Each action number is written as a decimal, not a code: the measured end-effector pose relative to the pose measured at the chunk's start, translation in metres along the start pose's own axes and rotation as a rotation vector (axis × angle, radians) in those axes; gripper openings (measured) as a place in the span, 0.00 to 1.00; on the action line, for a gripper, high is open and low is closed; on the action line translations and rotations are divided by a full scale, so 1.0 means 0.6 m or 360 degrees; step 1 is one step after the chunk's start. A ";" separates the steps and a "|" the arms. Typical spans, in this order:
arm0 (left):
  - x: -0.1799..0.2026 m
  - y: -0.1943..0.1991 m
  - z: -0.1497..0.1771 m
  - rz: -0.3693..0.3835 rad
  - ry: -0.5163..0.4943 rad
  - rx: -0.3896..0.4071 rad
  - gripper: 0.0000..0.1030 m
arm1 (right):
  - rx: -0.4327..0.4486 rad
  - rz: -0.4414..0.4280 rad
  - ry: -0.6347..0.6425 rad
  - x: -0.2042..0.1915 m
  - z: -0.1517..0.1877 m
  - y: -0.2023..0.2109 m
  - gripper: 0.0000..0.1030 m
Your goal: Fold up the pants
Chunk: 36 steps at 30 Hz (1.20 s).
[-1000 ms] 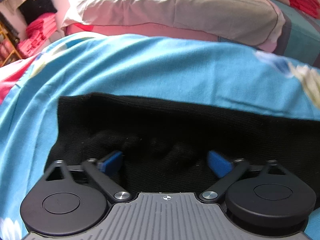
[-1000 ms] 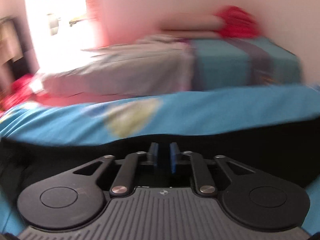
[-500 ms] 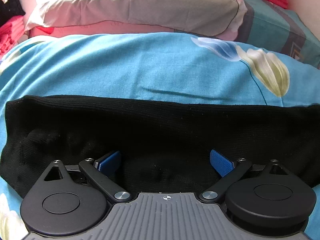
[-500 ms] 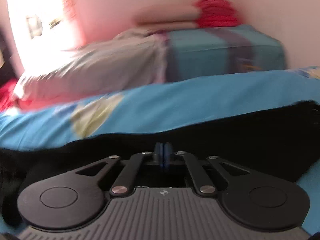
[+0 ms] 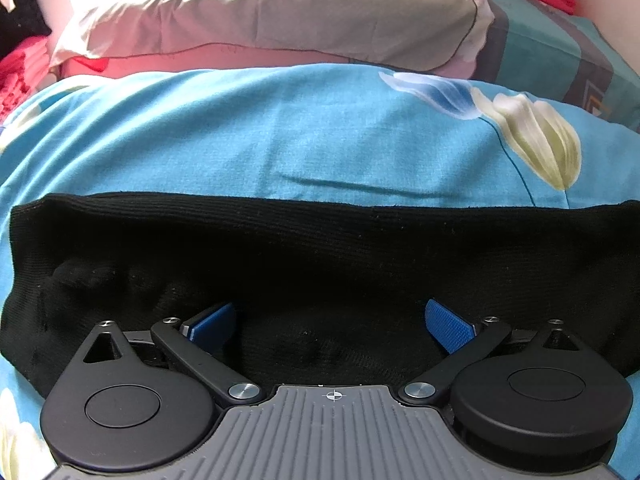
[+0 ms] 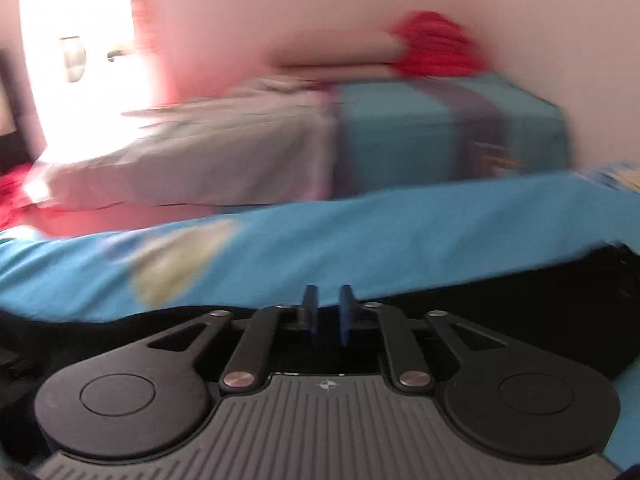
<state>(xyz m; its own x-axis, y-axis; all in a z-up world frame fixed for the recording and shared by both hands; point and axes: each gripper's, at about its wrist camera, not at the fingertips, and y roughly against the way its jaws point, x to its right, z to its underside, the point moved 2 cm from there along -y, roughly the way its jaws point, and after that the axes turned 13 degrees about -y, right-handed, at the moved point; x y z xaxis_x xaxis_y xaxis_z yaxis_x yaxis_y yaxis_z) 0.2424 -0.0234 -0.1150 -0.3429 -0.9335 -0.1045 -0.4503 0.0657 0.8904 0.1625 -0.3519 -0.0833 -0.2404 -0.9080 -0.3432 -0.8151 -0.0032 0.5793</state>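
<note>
The right gripper (image 6: 327, 314) has parted slightly, probably holding nothing; the left gripper (image 5: 330, 322) is spread wide. The pants (image 5: 320, 256) are soft: pinch an edge.

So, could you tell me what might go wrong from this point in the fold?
The left gripper stands open over the black pants, so nothing holds that side. The right gripper shows only a narrow gap, and its view is blurred; a fast move could drag the fold crooked across the blue sheet.
</note>
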 end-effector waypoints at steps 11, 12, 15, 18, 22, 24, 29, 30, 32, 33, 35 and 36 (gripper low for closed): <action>0.000 0.001 0.000 -0.0008 -0.0001 -0.0003 1.00 | 0.0065 0.0214 -0.0167 0.099 -0.020 0.012 0.15; 0.002 0.001 0.000 -0.0013 0.0002 -0.0003 1.00 | 0.0072 0.0228 -0.0034 0.080 -0.013 0.019 0.32; 0.002 0.000 -0.002 -0.0023 0.0013 -0.0013 1.00 | -0.0087 -0.0070 0.0123 0.045 0.015 0.019 0.42; 0.002 0.000 -0.002 -0.0017 0.0004 -0.0023 1.00 | -0.0074 0.0109 0.0163 0.083 0.019 0.007 0.23; 0.002 -0.001 -0.003 -0.0017 0.0000 -0.0021 1.00 | 0.0086 0.0257 -0.0323 0.195 -0.030 0.025 0.00; 0.003 -0.002 -0.003 -0.0024 0.0003 -0.0019 1.00 | 0.0119 0.0306 -0.0307 0.197 -0.035 0.040 0.13; 0.005 -0.003 -0.005 -0.0040 0.0014 -0.0028 1.00 | -0.0090 0.0150 0.0070 0.163 0.012 0.043 0.11; 0.004 -0.004 -0.006 -0.0039 0.0015 -0.0034 1.00 | -0.0039 0.0212 0.0077 0.173 0.006 0.040 0.00; 0.003 -0.004 -0.007 -0.0036 0.0014 -0.0045 1.00 | 0.0083 0.0449 -0.0120 0.208 -0.017 0.057 0.03; 0.003 -0.005 -0.008 -0.0036 0.0013 -0.0047 1.00 | 0.0160 0.0505 -0.0226 0.226 -0.027 0.074 0.12; 0.003 -0.005 -0.008 -0.0039 0.0016 -0.0046 1.00 | 0.0262 0.0482 -0.0507 0.259 -0.029 0.122 0.28; 0.003 -0.005 -0.008 -0.0042 0.0019 -0.0045 1.00 | 0.0273 0.0450 -0.0649 0.271 -0.015 0.146 0.44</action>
<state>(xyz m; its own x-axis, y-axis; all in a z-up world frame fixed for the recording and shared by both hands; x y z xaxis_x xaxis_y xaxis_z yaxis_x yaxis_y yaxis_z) 0.2468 -0.0271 -0.1157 -0.3216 -0.9389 -0.1229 -0.4355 0.0314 0.8996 0.0567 -0.5035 -0.0817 -0.6215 -0.6266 -0.4703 -0.7548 0.3182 0.5736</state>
